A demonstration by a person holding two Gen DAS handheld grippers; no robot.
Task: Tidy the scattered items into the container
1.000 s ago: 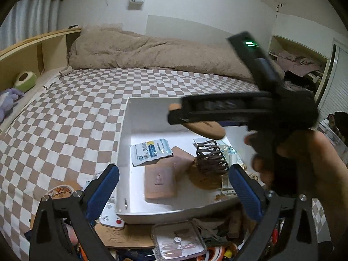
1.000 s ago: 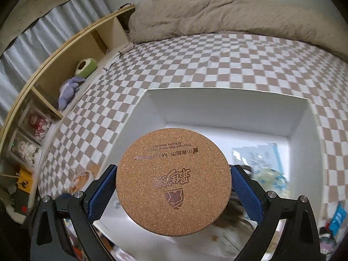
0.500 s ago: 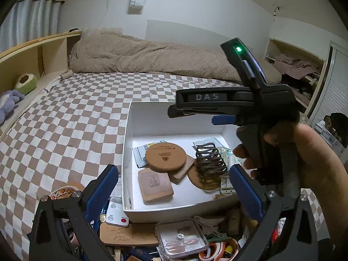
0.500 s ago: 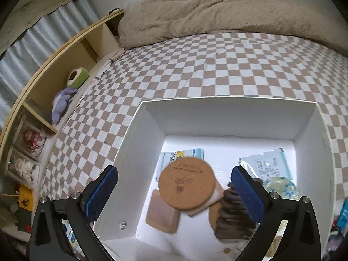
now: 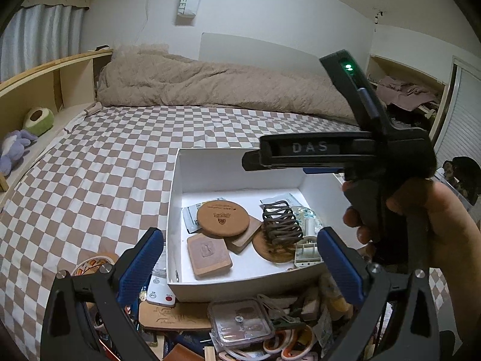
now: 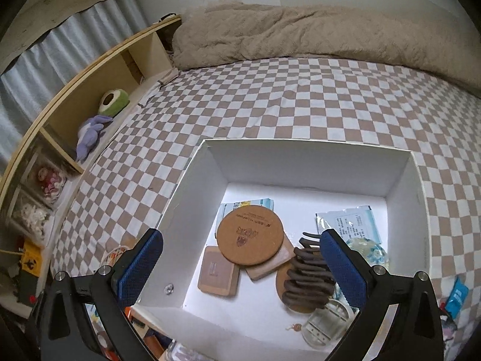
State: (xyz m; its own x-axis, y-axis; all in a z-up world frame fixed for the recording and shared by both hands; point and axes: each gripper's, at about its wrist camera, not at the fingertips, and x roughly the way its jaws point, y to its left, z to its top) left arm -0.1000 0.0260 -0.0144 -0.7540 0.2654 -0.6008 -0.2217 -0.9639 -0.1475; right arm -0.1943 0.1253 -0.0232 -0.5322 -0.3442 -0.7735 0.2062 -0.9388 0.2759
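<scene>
the right gripper has its fingers spread wide, holding nothing; the round cork coaster lies between and beyond them inside the white box, resting on a square coaster. the left gripper is likewise spread, empty.

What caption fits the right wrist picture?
Open right gripper above the white box, round cork coaster lying inside.

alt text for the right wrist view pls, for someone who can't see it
The open, empty right gripper hangs above a white box on a checkered bed. In the box, a round cork coaster lies on top of square coasters, beside a dark claw hair clip and packets.
</scene>
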